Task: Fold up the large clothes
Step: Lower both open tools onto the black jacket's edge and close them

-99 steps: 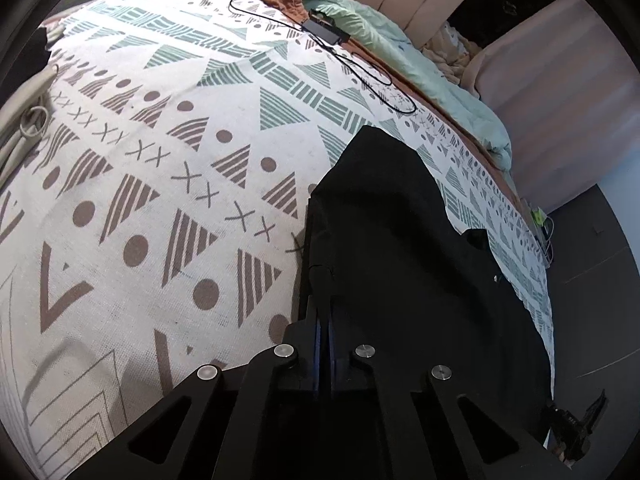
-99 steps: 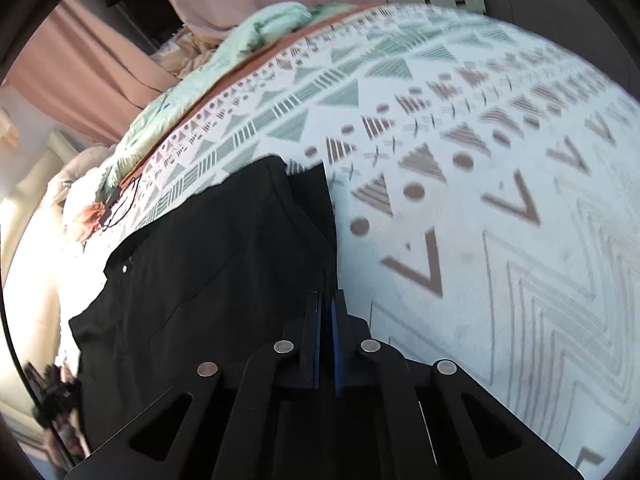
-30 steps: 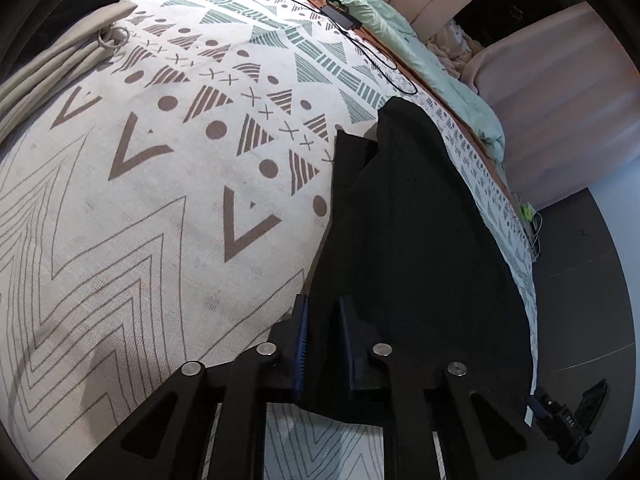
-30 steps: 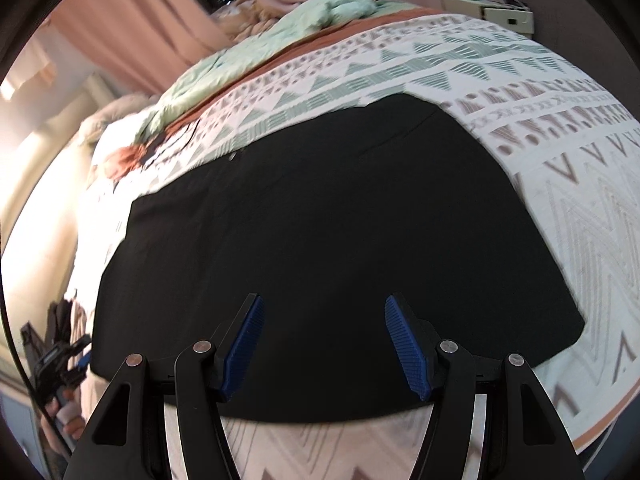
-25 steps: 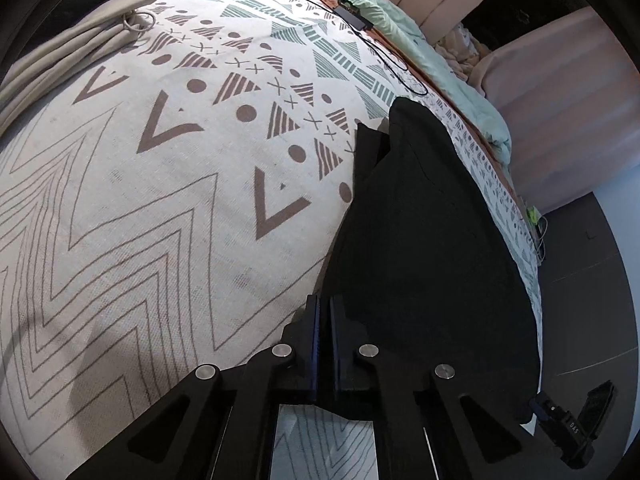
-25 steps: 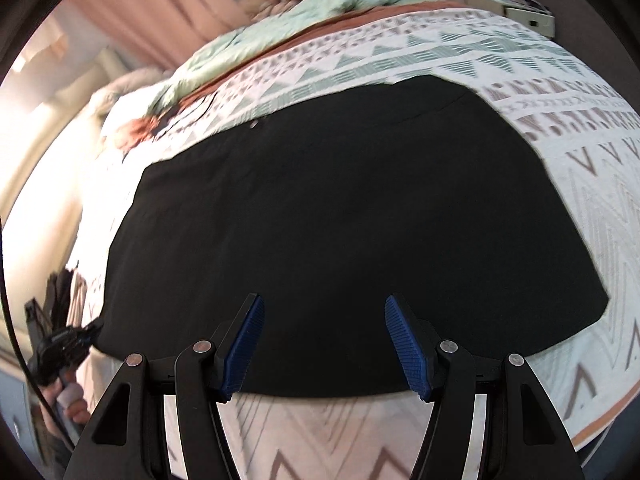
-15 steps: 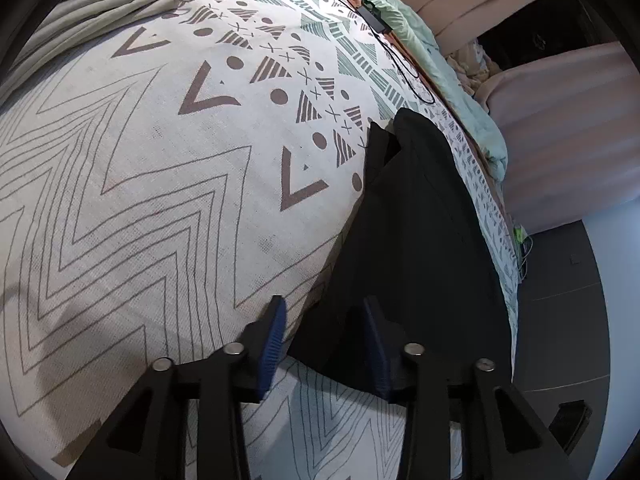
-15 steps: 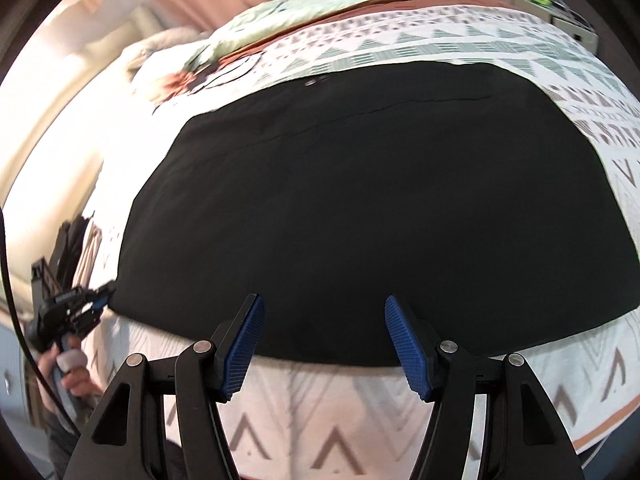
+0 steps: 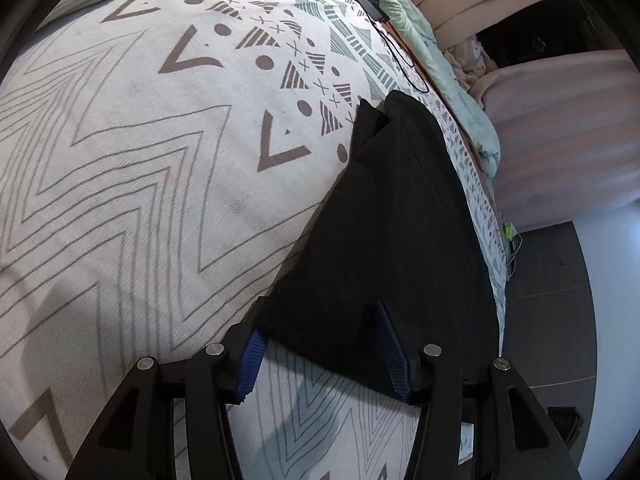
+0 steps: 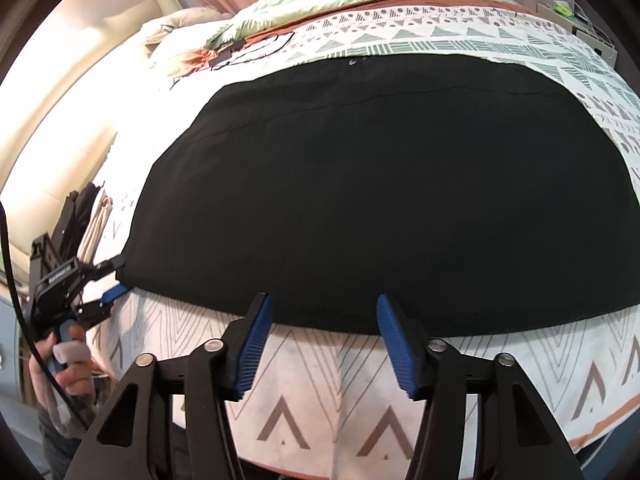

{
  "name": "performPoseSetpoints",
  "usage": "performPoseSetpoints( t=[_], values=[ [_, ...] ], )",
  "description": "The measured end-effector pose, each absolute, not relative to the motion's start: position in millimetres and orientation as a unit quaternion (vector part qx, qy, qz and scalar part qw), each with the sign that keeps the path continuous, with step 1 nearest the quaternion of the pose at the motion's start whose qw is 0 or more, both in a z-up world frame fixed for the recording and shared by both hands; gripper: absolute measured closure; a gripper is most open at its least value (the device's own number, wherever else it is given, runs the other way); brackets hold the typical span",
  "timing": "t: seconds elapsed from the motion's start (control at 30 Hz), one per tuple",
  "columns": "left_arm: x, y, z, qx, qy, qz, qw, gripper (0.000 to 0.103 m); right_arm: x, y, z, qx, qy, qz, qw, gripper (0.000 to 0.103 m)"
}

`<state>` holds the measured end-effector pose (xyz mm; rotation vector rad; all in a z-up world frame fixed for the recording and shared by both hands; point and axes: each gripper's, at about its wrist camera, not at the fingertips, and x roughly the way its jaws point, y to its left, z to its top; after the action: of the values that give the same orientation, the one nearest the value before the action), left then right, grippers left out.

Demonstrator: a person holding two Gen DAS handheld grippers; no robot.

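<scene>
Black garment (image 10: 380,184) flat on bed (image 10: 520,380), filling frame center. Right tool (image 10: 322,336) wide, at its near hem; left tool (image 9: 322,354) wide, straddling its corner.

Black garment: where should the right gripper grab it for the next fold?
Likely the near hem of the black garment, close to its right corner, coming in low from the bed's near edge. The hem lies flat and straight there, just ahead of the open right gripper.

The left gripper (image 9: 324,354) hangs with jaws spread over the near corner of the black garment (image 9: 400,232) (lying flat) on the patterned bedspread (image 9: 132,152).
</scene>
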<state>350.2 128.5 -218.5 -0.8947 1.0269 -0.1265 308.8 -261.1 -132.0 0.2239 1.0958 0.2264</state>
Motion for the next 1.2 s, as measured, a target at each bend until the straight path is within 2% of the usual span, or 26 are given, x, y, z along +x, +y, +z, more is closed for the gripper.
performPoseSetpoints(
  t=[0.1, 0.43, 0.6, 0.8, 0.97, 1.2],
  values=[
    [362, 127, -221, -0.416, 0.474, -0.058, 0.773, 0.049, 308, -256, -133, 0.097, 0.52, 0.107, 0.842, 0.053],
    [373, 125, -221, -0.431, 0.46, -0.05, 0.775, 0.049, 330, -244, -159, 0.064, 0.543, 0.089, 0.833, 0.054],
    [370, 122, -223, -0.443, 0.452, -0.053, 0.772, 0.049, 350, -244, -169, 0.064, 0.548, 0.071, 0.831, 0.063],
    [368, 122, -223, -0.441, 0.454, -0.041, 0.773, 0.058, 379, -241, -169, 0.05, 0.544, 0.058, 0.836, 0.073],
    [368, 120, -222, -0.437, 0.456, -0.031, 0.775, 0.058, 414, -249, -167, 0.06, 0.539, 0.045, 0.839, 0.083],
    [368, 116, -221, -0.433, 0.458, -0.015, 0.776, 0.059, 466, -255, -166, 0.078, 0.534, 0.033, 0.841, 0.087]
  ],
)
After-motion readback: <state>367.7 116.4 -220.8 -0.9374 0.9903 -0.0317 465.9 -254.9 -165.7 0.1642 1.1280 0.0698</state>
